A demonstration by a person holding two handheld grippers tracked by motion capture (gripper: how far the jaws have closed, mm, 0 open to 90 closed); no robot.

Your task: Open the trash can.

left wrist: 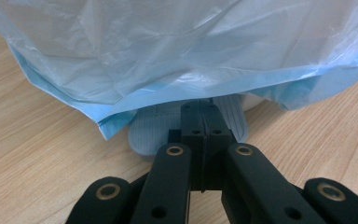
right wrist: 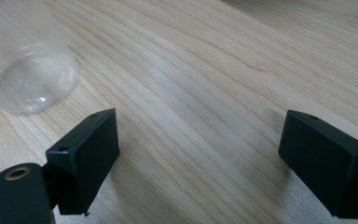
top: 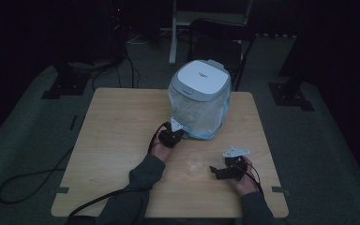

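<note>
Bin (top: 201, 82), white-lidded, lined with a thin plastic bag (top: 198, 112): high view puts it at the desk's (top: 117, 140) far edge, my left gripper (top: 172, 133) at its base. Left gripper view: jaws shut, nothing between them, tips over a ribbed pedal (left wrist: 144, 128) beneath the bag's blue hem; film looks soft, slippery, tearable, so I'd pinch the doubled hem. Right gripper view: right gripper (right wrist: 198, 140) wide open, empty, beside a clear cup (right wrist: 35, 86), light and crushable.

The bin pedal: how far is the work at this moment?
Done: the bin already has a liner bag, lid down. In hand: the left gripper, jaws shut, rests on the pedal. Left: the clear cup lies on the table beside the open right gripper, not picked up.
</note>
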